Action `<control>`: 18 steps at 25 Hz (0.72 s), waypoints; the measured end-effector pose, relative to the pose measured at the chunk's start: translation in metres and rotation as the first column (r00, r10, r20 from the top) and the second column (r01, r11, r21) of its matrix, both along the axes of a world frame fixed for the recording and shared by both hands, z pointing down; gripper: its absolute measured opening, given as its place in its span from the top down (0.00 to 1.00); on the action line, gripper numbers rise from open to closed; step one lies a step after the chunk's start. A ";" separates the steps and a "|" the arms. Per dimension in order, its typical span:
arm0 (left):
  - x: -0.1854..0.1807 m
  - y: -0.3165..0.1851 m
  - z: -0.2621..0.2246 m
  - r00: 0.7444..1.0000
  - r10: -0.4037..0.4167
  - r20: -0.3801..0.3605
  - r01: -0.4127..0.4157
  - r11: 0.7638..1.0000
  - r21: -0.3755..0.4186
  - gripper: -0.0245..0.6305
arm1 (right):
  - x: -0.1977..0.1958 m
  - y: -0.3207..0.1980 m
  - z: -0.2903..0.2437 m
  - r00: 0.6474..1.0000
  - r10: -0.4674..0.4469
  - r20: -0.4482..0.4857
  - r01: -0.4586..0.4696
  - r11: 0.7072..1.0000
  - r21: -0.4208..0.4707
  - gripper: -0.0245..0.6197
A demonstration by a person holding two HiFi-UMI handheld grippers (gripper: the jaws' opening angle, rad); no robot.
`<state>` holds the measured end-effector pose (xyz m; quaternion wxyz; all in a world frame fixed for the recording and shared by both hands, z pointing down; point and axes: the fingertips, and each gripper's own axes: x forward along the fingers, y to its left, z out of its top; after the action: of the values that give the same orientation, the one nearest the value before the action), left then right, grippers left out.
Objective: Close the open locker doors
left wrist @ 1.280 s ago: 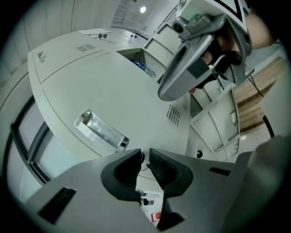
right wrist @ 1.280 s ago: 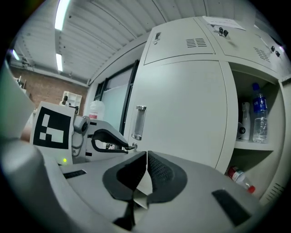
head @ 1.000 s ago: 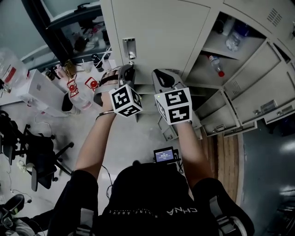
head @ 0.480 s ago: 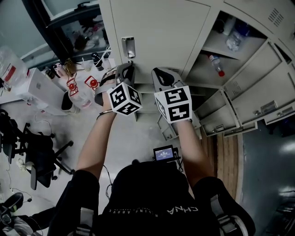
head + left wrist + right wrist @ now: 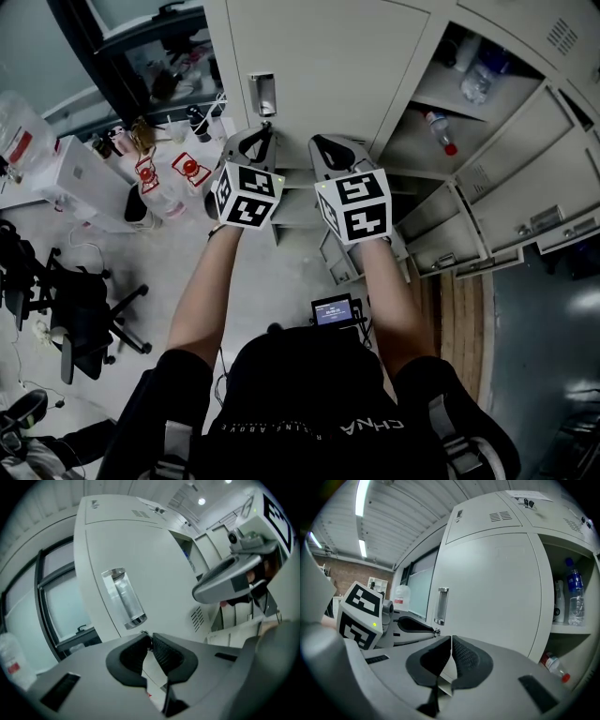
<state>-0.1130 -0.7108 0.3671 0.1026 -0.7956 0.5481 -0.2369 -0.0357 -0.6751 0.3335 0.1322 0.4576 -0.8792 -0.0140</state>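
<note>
Person: wears a black top with pale lettering (image 5: 309, 394); both bare forearms reach forward to the claws.
Screen: a small black device with a lit display (image 5: 333, 312) sits behind and below the right claw, close to the person's chest.
Left claw (image 5: 260, 141) (image 5: 150, 639): its black ribbed jaws are pressed together with nothing between them; the tips sit close to the door face.
Right claw (image 5: 325, 148) (image 5: 451, 641): jaws together and empty, just beside the left claw and level with it.
Door: a large pale grey metal locker door (image 5: 328, 66) stands right in front of both claws; contact cannot be told.
Handle: an upright recessed chrome handle (image 5: 263, 94) is just above the left claw's tips.
Open compartment: a shelved locker bay (image 5: 412, 141) lies to the right of the right claw. It holds an upright clear plastic bottle with a blue label (image 5: 574, 597) and a red-capped bottle lying below (image 5: 553, 665).
Open doors: pale grey locker doors standing ajar (image 5: 539, 183) are farther right of the right claw, well apart from it.
Floor: clear water jugs with red labels (image 5: 155, 183) stand left of the left claw, and a black office chair (image 5: 80, 314) is farther left.
</note>
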 end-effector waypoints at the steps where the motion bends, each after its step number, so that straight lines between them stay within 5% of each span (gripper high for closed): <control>1: -0.001 0.000 0.000 0.998 -0.004 -0.057 0.003 1.000 -0.011 0.89 | 0.000 -0.001 0.000 1.000 0.000 0.002 0.000 1.000 -0.003 0.91; 7: -0.005 -0.001 -0.006 0.943 -0.035 -0.330 0.014 0.998 -0.066 0.89 | -0.005 -0.010 0.000 1.000 -0.006 0.018 0.007 1.000 -0.023 0.91; 11: -0.009 -0.002 -0.005 0.857 -0.061 -0.511 0.002 0.993 -0.114 0.89 | -0.010 -0.014 -0.002 1.000 -0.014 0.021 0.015 1.000 -0.026 0.91; 18: -0.014 -0.002 -0.004 0.724 -0.093 -0.683 -0.032 0.985 -0.169 0.89 | -0.020 -0.017 -0.004 0.999 -0.030 0.035 0.031 0.999 -0.036 0.91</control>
<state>-0.1267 -0.7125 0.3628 -0.1797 -0.8231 0.5380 0.0282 -0.0558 -0.6919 0.3291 0.1254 0.4416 -0.8883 0.0081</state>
